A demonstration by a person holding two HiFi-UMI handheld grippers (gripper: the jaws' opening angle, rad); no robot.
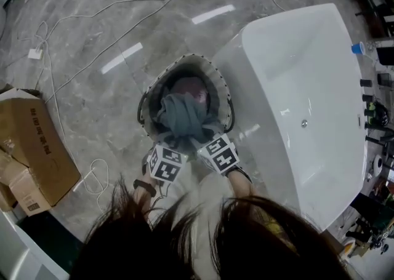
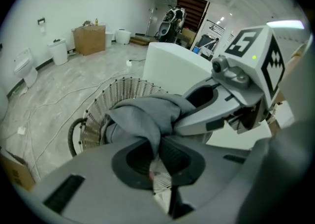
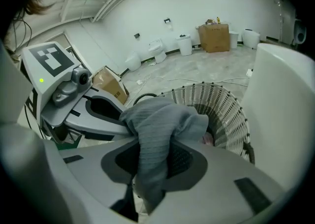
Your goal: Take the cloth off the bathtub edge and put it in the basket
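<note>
Above the basket [image 1: 188, 58], left gripper [image 2: 157, 155] and right gripper [image 3: 150, 165] both pinch the cloth [image 1: 182, 116], bunched straight over its opening.

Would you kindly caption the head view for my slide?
Left gripper and right gripper hold cloth over basket beside bathtub.

The left gripper [image 2: 157, 163] has its jaws closed on a fold of grey cloth [image 2: 142, 114], which hangs bunched above the open top of a wicker basket [image 2: 92, 128]. The right gripper [image 2: 186, 115] comes in from the right and meets the same cloth. Just behind the basket stands a white bathtub [image 2: 172, 65]. A cardboard box [image 2: 89, 39] sits at the floor's far edge, by the wall.
</note>
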